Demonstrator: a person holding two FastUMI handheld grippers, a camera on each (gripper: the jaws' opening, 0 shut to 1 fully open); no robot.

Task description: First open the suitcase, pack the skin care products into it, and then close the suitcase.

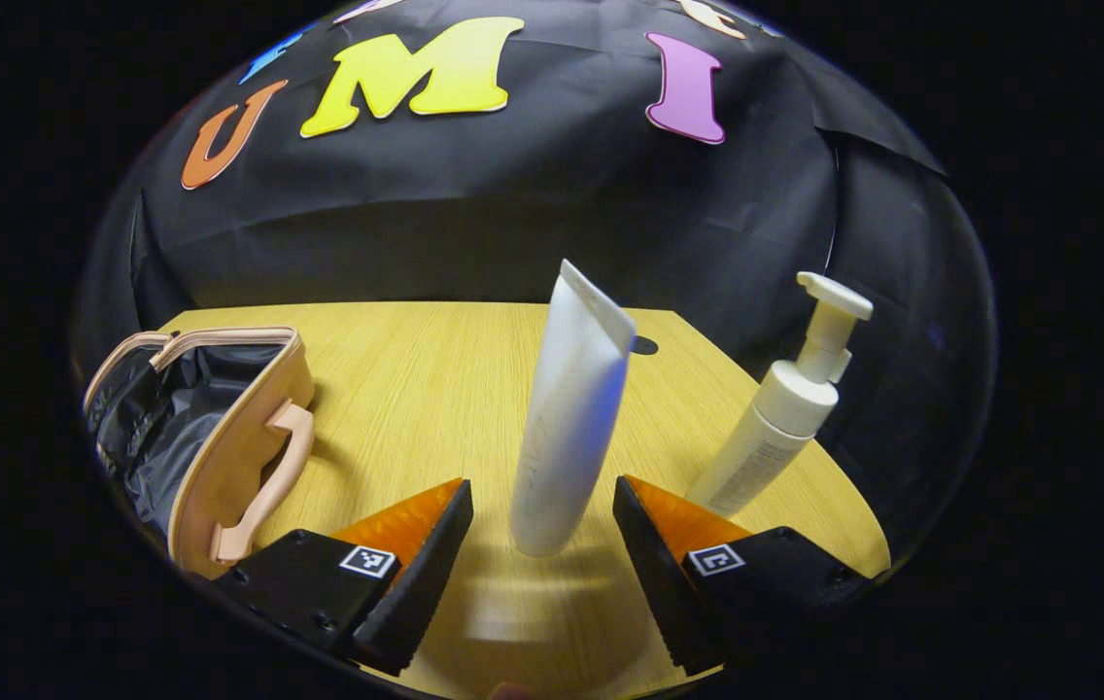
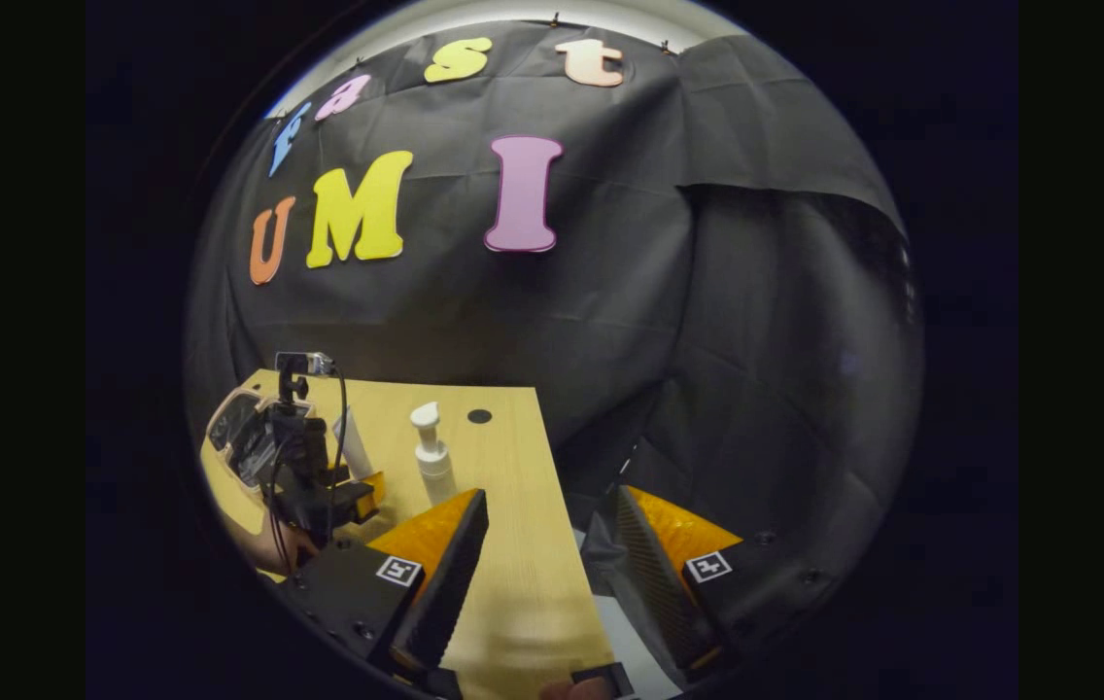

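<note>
With the suitcase (image 1: 222, 437) open on the bench (image 1: 416, 389), your left claw (image 1: 542, 530) spreads around the tube (image 1: 567, 418), right claw (image 2: 547, 564) apart, 2 products unpacked.

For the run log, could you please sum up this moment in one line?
suitcase: open, table left | left gripper: open around standing white tube | pump bottle: standing, unpacked | right gripper: open, idle
</note>
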